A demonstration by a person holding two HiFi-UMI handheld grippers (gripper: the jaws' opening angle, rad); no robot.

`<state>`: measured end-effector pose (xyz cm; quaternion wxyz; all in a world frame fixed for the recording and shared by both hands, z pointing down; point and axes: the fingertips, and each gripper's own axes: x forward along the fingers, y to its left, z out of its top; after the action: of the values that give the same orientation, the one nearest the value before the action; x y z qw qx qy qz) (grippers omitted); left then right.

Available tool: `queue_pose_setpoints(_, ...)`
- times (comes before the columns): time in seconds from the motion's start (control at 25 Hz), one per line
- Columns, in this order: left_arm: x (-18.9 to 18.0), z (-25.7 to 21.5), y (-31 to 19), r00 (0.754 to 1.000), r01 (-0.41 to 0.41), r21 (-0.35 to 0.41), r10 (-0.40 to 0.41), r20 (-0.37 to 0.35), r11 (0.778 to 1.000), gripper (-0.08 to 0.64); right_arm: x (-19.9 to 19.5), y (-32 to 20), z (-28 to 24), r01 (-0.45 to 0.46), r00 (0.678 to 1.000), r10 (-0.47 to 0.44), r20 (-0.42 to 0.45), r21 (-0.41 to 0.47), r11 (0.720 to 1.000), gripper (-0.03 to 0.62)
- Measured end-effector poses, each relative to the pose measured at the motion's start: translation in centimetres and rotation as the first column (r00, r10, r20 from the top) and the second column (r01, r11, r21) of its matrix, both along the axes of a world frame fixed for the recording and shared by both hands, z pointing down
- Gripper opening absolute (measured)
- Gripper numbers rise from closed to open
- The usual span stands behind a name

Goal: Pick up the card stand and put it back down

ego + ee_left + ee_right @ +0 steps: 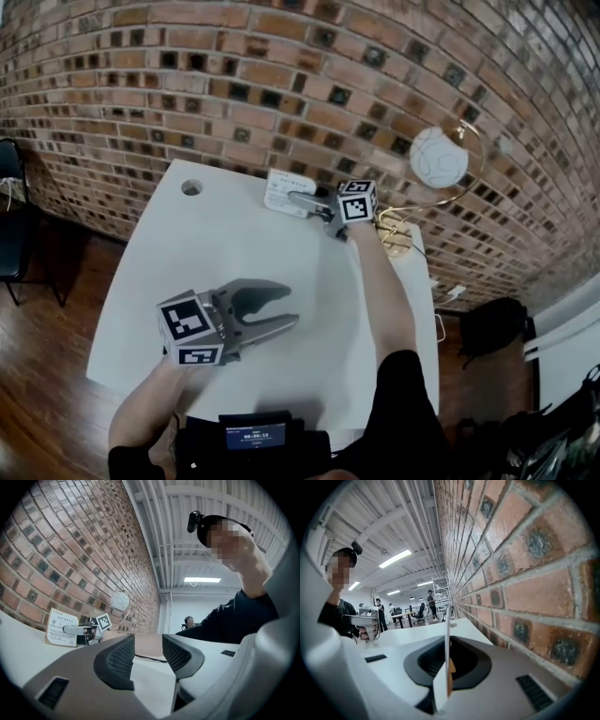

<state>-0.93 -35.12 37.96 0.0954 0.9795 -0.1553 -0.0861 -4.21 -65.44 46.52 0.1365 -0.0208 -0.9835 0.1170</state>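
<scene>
Print on card stand (61, 627) unreadable

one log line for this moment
right claw: shut on white printed card stand, beside red brick wall | left claw: open, over white table

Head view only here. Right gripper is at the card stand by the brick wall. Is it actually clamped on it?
Observer: Yes. In the right gripper view, the right gripper is shut on the card stand, which shows edge-on as a thin sheet between its jaws.
Operator: Left one carrying anything?
Observer: No. In the left gripper view, the left gripper is open, with only bare table showing between its jaws.
</scene>
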Motion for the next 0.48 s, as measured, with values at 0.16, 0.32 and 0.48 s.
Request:
queue_pose_setpoints(0.16, 0.1, -0.2, 0.4, 1.000, 0.001, 0.024, -0.001, 0.017, 1.000, 0.187, 0.5, -0.8, 0.2, -0.006, 0.999, 0.006, 0.032, -0.007, 1.000, 0.026)
queue_pose_setpoints(0.32, 0.5, -0.5, 0.7, 1.000, 0.001, 0.045, -0.002, 0.021, 0.999, 0.187, 1.1, -1.8, 0.6, -0.016, 1.000, 0.017, 0.024, -0.035, 0.999, 0.028)
queue_pose_setpoints(0.48, 0.3, -0.4, 0.7, 1.000, -0.004, 0.043, 0.003, 0.029, 0.999, 0.187, 1.1, -2.0, 0.5, -0.038, 0.999, 0.038, 0.005, -0.042, 0.998, 0.043)
